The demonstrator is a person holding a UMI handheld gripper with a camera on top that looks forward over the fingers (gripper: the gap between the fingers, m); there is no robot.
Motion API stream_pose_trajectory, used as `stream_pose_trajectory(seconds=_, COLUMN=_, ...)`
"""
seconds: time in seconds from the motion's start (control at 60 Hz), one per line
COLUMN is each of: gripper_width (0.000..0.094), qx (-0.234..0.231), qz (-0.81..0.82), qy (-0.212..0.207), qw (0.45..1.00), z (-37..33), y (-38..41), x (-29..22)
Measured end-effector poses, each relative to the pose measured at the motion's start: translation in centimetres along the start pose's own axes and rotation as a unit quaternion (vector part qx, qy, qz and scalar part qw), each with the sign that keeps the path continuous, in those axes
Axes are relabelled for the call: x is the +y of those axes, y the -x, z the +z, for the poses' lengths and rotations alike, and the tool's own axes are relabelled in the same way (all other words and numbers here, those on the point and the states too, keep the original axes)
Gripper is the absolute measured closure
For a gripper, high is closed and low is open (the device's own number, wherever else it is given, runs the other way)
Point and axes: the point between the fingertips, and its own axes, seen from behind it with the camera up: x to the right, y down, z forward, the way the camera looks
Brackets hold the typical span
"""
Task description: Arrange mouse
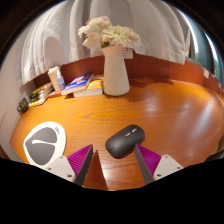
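The black mouse (125, 141) lies on the wooden bench (170, 115) just ahead of the open claw (113, 160), slightly toward its right finger, long axis slanting across the fingers. A white disc-shaped object (43, 145) sits left; a vase of flowers (115, 60) stands beyond

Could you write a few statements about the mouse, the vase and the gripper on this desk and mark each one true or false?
1. The black mouse lies on the wooden table, just ahead of the gripper. True.
2. The gripper's fingers are clamped on the mouse. False: they are open and the mouse rests on the table.
3. The white vase holds flowers. True.
4. The vase lies on its side. False: it stands upright.
5. Books lie beside the vase. True.
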Motion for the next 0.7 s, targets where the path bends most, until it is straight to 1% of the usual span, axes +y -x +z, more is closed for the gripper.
stream_pose_trajectory(seconds=0.167, gripper_width=0.0087, qx=-0.025, qz=-0.029, qy=0.007, qw=0.999, z=2.5, y=0.8, x=-1.9)
stream_pose_trajectory(seconds=0.367, gripper_width=0.0136, qx=-0.048, qz=-0.046, qy=0.016, qw=0.998, z=4.8, y=1.7, x=-3.6)
stream_pose_trajectory(seconds=0.417, gripper_width=0.0169, qx=-0.048, qz=-0.051, qy=0.020, qw=0.997, z=5.3, y=1.6, x=-4.0)
stream_pose_trajectory(seconds=0.467, gripper_width=0.0223, qx=-0.046, qz=-0.053, qy=0.023, qw=0.997, z=5.6, y=1.5, x=-4.2)
stream_pose_trajectory(seconds=0.533, gripper_width=0.0339, qx=-0.036, qz=-0.060, qy=0.025, qw=0.997, z=6.2, y=1.0, x=-4.5)
stream_pose_trajectory(seconds=0.567, gripper_width=0.0446, qx=-0.027, qz=-0.064, qy=0.024, qw=0.997, z=6.4, y=0.6, x=-4.7)
stream_pose_trajectory(seconds=0.7, gripper_width=0.0497, qx=-0.021, qz=-0.078, qy=0.025, qw=0.996, z=6.8, y=0.5, x=-4.9)
